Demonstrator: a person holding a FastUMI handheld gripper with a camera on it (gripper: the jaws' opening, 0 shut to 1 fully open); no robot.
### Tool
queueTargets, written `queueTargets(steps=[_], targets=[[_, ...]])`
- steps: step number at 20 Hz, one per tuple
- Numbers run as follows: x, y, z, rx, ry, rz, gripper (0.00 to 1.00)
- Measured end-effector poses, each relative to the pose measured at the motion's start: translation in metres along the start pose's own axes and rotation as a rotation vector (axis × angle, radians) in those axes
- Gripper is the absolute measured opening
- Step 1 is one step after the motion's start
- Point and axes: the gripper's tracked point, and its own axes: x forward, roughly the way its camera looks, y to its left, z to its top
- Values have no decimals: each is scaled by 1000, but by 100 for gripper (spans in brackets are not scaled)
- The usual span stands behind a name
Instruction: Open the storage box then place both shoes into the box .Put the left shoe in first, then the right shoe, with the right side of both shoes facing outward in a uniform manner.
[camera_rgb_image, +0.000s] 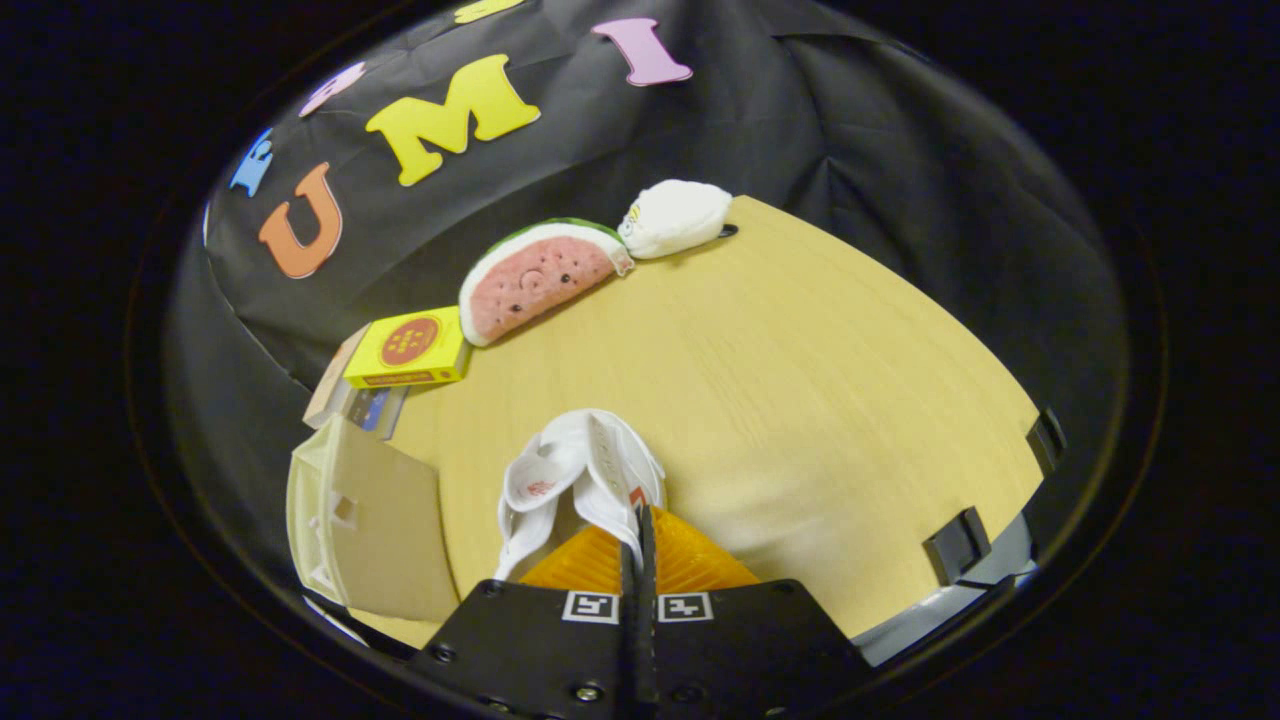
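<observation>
Here, starting at the far left, we see the storage box, pale and see-through, with a flap or lid panel tilted toward us; we cannot tell whether it is fully open. Just behind it sit a small stack of cards or booklets and a yellow carton at the table edge. Next along the back comes a watermelon-slice plush, then a white plush touching its tip, both against the black cloth wall.

Centre, just ahead of the fingers: a white shoe, lifted or tipped, opening facing us, hanging close to the box's right side. The gripper is closed nearly flat, fingers pinched on a thin part of the shoe's rim or heel; both pads seem to press it. We cannot tell whether it is the left or right shoe. We don't spot a second shoe here.

Right side: bare table, two dark clips on its near edge.

Risks, our read: thin pinch on soft fabric, so the shoe may swing or slip out on the carry. If the flap leans in, the toe may catch on it and push the box. The shoe can also twist in the grip, so the wrong side ends up facing outward. Wrong shoe first would break the order.
</observation>
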Motion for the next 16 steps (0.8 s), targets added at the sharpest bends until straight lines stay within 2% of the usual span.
queueTargets(steps=[7,12,16], targets=[[-60,153,8,44,-98,90,0],[-64,239,-8,60,-117,125,0],[-51,278,-38,53,-116,119,0]])
